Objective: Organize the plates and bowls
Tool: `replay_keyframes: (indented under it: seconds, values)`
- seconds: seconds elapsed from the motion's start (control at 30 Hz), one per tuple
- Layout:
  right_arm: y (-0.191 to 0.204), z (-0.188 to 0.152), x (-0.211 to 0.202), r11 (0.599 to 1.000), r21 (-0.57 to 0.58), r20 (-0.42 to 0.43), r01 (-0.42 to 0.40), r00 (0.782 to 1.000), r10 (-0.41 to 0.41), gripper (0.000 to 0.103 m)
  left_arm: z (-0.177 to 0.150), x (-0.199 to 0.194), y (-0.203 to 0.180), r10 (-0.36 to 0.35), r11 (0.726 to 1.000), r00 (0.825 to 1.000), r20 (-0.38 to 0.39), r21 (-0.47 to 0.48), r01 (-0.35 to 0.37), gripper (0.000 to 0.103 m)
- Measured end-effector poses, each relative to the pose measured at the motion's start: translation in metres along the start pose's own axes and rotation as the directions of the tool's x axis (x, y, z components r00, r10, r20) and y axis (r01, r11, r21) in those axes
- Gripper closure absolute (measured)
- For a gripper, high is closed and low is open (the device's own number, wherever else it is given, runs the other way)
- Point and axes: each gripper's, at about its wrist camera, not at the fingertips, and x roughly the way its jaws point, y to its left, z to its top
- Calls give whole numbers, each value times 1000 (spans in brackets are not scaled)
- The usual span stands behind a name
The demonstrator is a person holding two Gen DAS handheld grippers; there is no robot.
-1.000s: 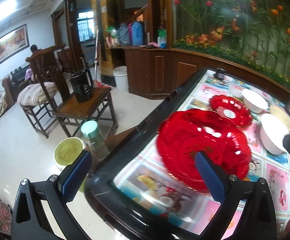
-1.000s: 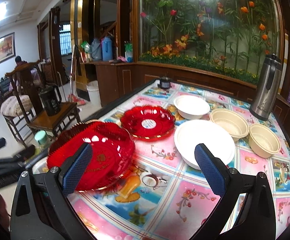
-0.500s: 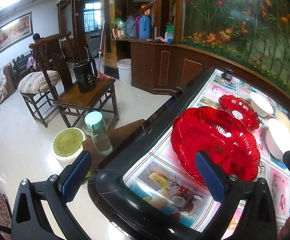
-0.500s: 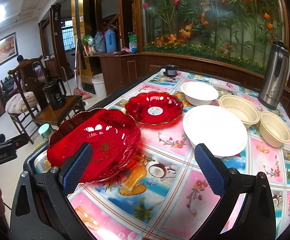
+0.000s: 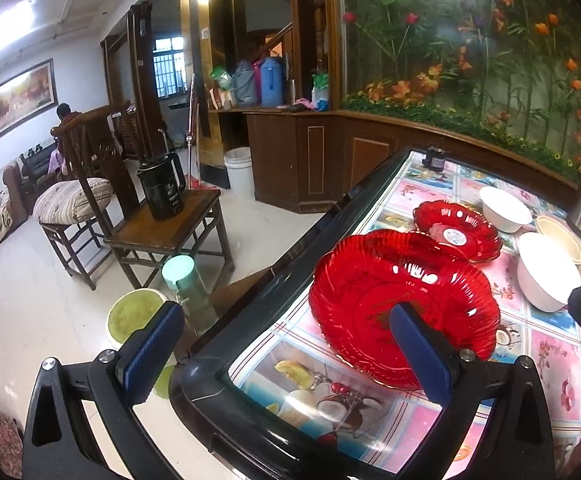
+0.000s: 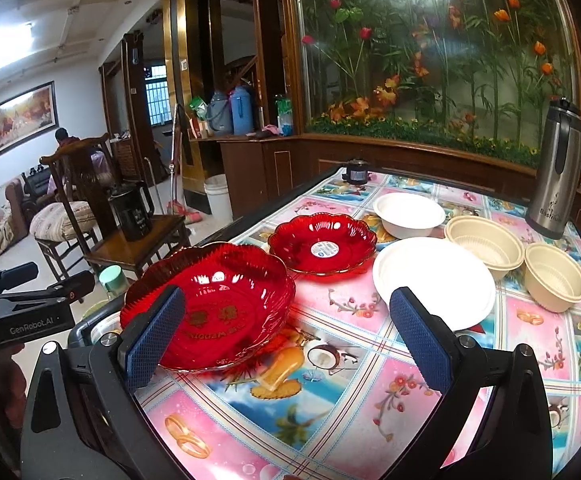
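A large red glass plate (image 6: 210,300) sits at the table's near left corner, and a smaller red plate (image 6: 322,244) lies just behind it. To their right are a white bowl (image 6: 408,216), a white plate (image 6: 434,280) and two beige bowls (image 6: 484,242) (image 6: 556,276). My right gripper (image 6: 286,338) is open above the tablecloth, its left finger over the large plate's near rim. My left gripper (image 5: 284,354) is open and straddles the table's corner, its right finger in front of the large red plate (image 5: 402,300). Neither gripper holds anything.
A steel thermos (image 6: 558,196) stands at the back right and a small dark object (image 6: 356,172) at the far edge. Beyond the black table rim (image 5: 250,320) are wooden chairs (image 5: 162,236), a black jug (image 5: 160,192), a mint-capped bottle (image 5: 186,284) and a green-topped bucket (image 5: 134,314).
Both camera views have shifted a little, with the right gripper drawing slightly back. The dishes have stayed where they were, and both grippers have stayed open.
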Motion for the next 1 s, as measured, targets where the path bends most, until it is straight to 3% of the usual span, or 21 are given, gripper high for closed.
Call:
replay_keyframes:
  seconds: [0.53,1.0]
  values:
    - [0,5,15,999,31,-79,-41,996,43,0,-2,10,9,18,999,1000,-21,-27,-19,1]
    - [8,23,19,999,10,-82,-40,996,41,0,0,16,15,12,999,999,-46,-34,-14,1]
